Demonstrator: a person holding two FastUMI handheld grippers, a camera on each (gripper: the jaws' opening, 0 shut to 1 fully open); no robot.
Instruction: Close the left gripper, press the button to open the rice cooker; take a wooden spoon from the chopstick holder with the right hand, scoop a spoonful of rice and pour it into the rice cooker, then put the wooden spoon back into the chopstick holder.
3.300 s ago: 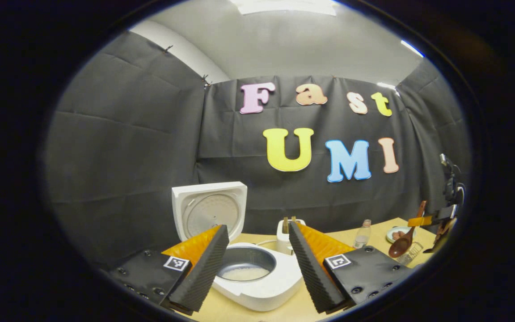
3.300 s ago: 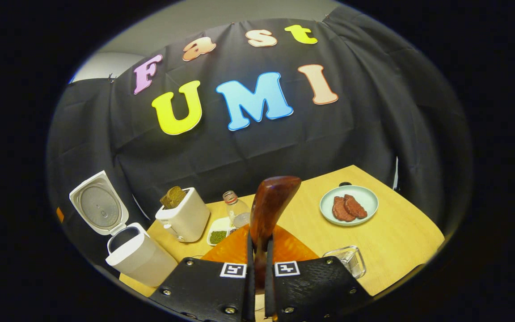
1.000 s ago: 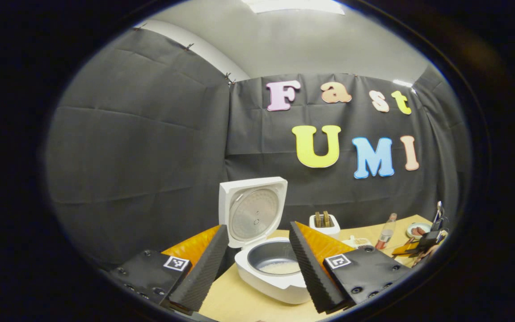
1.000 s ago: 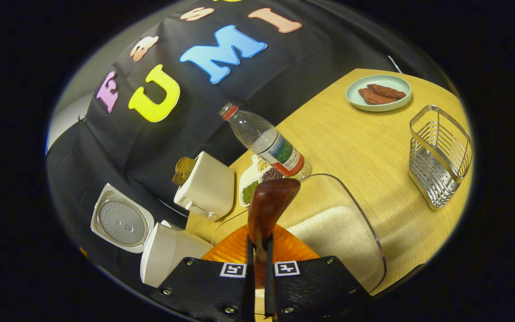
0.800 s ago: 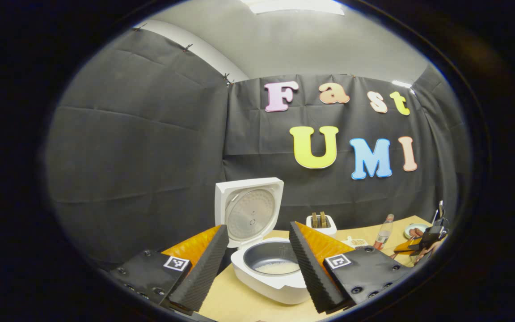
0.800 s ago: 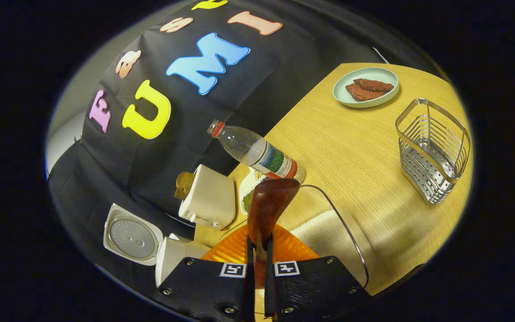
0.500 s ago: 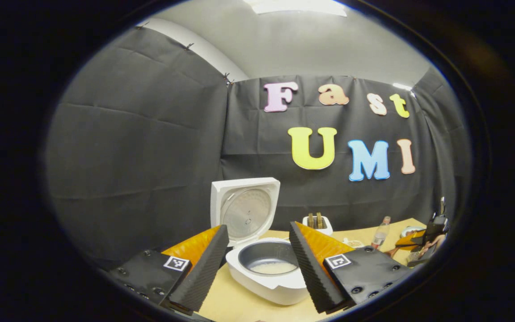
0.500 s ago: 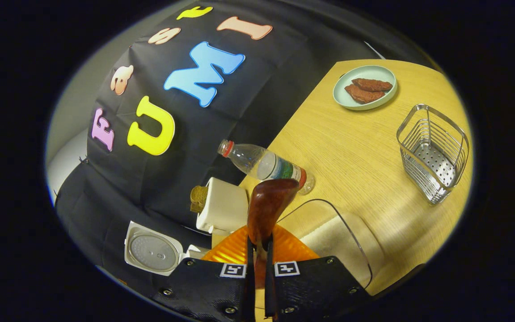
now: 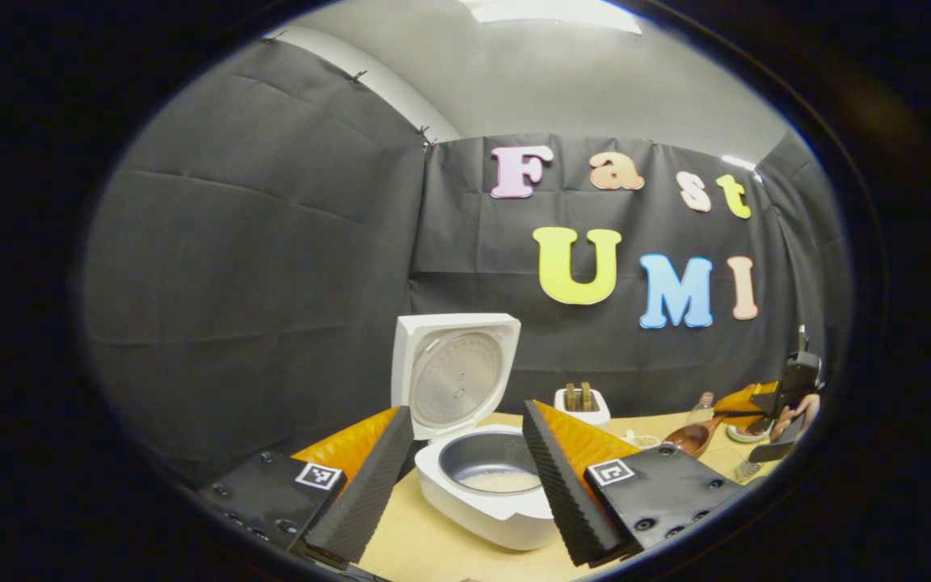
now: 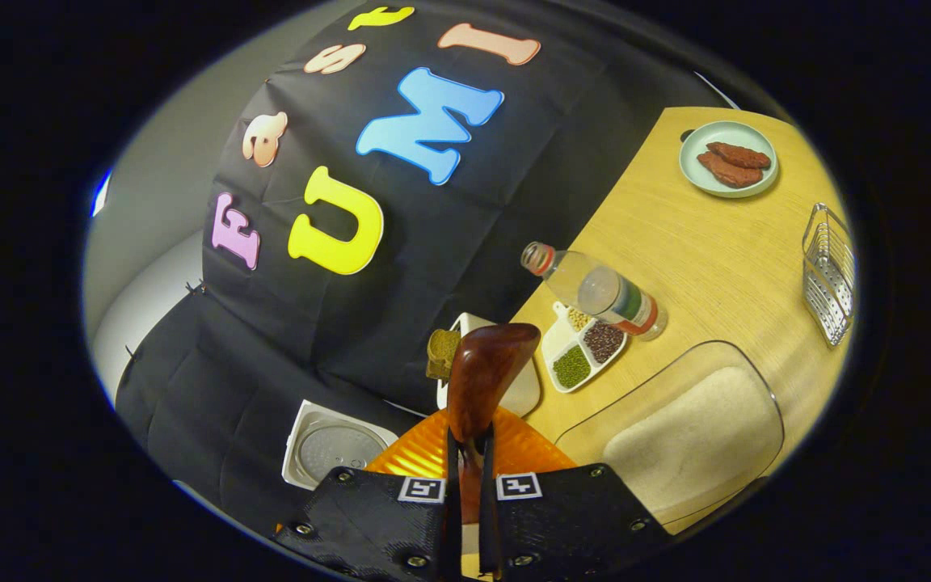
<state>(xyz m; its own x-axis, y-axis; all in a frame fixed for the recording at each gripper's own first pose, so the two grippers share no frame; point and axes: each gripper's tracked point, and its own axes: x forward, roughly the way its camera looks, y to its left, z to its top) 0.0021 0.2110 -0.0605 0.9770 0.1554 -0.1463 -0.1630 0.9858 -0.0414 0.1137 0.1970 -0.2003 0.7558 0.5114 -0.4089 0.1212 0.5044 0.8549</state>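
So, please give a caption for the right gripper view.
Right hand-held gripper gripping the wooden spoon above the table.

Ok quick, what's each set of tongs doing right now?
Left tongs: open, holding nothing.
Right tongs: shut on the wooden spoon.

rice cooker (image 9: 482, 501) pot mouth open from above, raised lid (image 9: 451, 376) behind

Left gripper (image 9: 465, 469) at frame bottom: ribbed black pads, orange finger backs, black screwed plates with square tags; right gripper (image 10: 466, 485) at bottom centre looks alike
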